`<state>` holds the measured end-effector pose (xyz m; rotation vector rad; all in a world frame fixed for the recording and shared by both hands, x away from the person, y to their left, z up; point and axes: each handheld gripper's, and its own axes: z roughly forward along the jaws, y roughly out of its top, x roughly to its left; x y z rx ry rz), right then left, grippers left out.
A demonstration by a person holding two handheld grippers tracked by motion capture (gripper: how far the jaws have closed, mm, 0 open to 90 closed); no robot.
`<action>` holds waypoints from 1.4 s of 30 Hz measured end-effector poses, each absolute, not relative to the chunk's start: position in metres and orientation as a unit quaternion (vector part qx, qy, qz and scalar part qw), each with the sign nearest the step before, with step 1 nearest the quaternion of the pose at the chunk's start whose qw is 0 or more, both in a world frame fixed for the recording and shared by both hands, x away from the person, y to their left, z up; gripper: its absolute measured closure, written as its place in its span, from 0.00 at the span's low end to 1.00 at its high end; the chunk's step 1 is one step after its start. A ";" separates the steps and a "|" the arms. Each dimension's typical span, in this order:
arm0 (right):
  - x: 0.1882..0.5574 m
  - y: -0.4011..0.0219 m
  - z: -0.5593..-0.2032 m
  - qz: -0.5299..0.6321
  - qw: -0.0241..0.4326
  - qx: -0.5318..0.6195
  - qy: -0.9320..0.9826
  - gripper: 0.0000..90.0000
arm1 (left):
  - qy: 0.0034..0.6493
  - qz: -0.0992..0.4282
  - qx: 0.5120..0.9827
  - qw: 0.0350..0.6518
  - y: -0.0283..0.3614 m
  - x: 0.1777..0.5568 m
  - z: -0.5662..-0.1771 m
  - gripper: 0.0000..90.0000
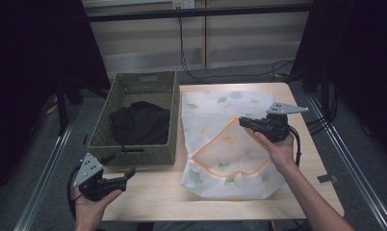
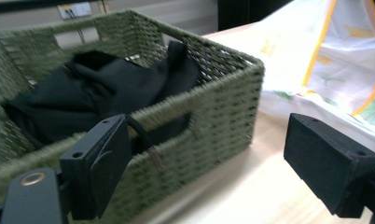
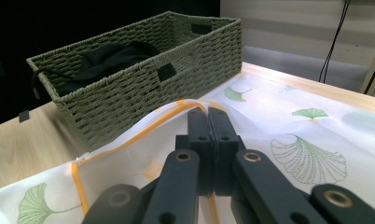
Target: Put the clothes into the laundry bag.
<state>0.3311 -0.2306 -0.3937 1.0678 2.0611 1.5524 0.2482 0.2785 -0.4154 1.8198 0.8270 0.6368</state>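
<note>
Right tool (image 1: 243, 123) grips the laundry bag (image 1: 220, 139) (orange rim); left tool (image 1: 126, 174) released

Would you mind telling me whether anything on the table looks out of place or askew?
Nothing looks damaged or spilled. The mesh laundry bag lies flat except its orange-trimmed edge, which the shut right gripper pinches and lifts. A black cord from the black garment pokes through the basket's handle hole.

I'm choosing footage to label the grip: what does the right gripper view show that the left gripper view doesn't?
Right gripper view: its jaws shut on the orange-trimmed edge of the leaf-print mesh bag, lifting it. Left gripper view: the left gripper with jaws open and nothing between them, near the basket's handle slot. Both: the green woven basket holding black cloth, and the bag.
</note>
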 end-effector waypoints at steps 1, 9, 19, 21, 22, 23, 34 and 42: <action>0.331 -0.230 -0.395 0.547 0.173 0.376 0.728 1.00 | 0.342 0.263 0.752 0.498 0.279 0.248 -0.415 0.16; 0.333 -0.226 -0.403 0.536 0.164 0.376 0.738 1.00 | 0.329 0.238 0.771 0.491 0.274 0.283 -0.394 0.16; 0.333 -0.227 -0.404 0.535 0.162 0.376 0.739 1.00 | 0.341 0.223 0.783 0.469 0.271 0.320 -0.385 0.12; 0.333 -0.227 -0.404 0.535 0.161 0.377 0.739 1.00 | 0.350 0.214 0.790 0.456 0.272 0.331 -0.380 0.12; 0.333 -0.227 -0.404 0.535 0.162 0.376 0.739 1.00 | 0.351 0.219 0.794 0.446 0.273 0.335 -0.377 0.13; 0.333 -0.227 -0.404 0.535 0.162 0.376 0.739 1.00 | 0.360 0.221 0.793 0.439 0.273 0.340 -0.375 0.15; 0.334 -0.226 -0.406 0.532 0.159 0.378 0.741 1.00 | 0.352 0.214 0.811 0.415 0.260 0.380 -0.369 0.08; 0.335 -0.224 -0.409 0.527 0.155 0.378 0.745 1.00 | 0.359 0.199 0.824 0.390 0.249 0.416 -0.374 0.05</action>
